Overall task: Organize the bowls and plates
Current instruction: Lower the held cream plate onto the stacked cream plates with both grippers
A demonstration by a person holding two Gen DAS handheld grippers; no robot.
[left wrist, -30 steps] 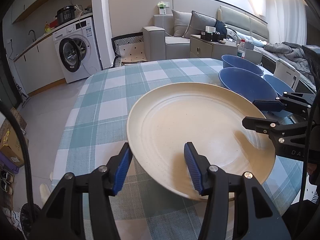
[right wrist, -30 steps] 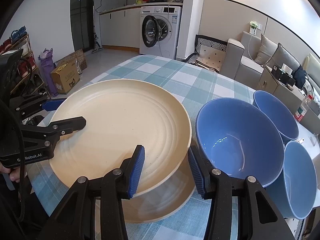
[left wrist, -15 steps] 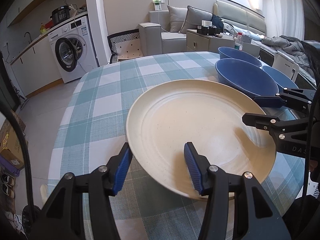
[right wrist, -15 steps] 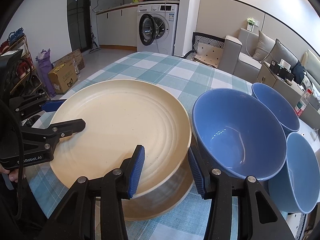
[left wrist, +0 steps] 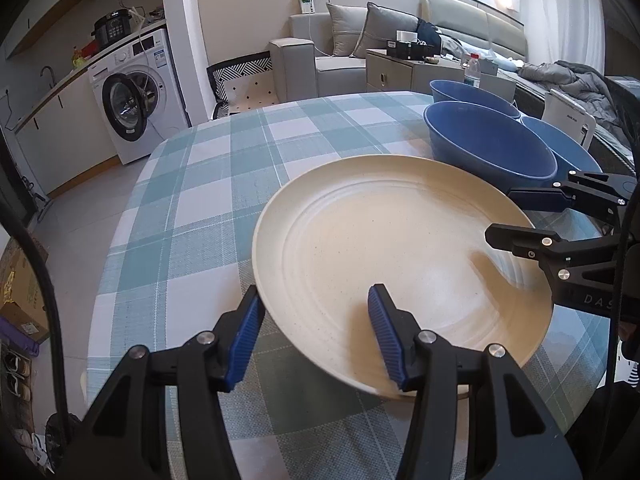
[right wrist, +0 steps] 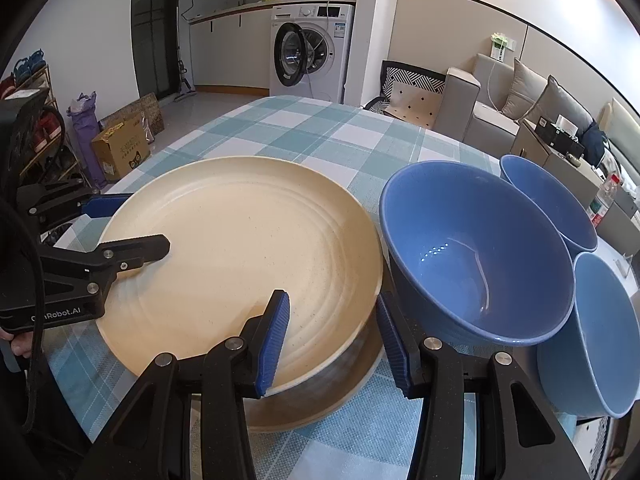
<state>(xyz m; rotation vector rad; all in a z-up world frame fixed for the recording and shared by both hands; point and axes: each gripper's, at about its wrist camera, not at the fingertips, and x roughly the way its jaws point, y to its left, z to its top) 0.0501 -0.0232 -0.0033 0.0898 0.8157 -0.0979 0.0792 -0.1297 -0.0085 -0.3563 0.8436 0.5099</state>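
A large cream plate [left wrist: 380, 248] [right wrist: 248, 240] hangs slightly tilted just above a second cream plate [right wrist: 320, 404] that lies on the checked tablecloth. My left gripper [left wrist: 315, 298] is shut on the upper plate's near-left rim, one pad over the dish and one outside it. Across the plate, my right gripper [right wrist: 332, 300] is shut on the rim next to the bowls. Each gripper also shows in the other's view: the left gripper [right wrist: 149, 222], the right gripper [left wrist: 499, 214]. Three blue bowls [right wrist: 472, 256] [right wrist: 548, 200] [right wrist: 600, 328] stand close together to the right, the nearest almost touching the plate.
The round table [left wrist: 208, 200] has bare cloth beyond and left of the plates. Its edge drops to the floor on the left. A washing machine [right wrist: 308, 52], a sofa [left wrist: 344, 52] and a cardboard box [right wrist: 120, 148] stand further off.
In the left wrist view the bowls and room sit a little higher. The plate keeps its place between both grippers' fingers.
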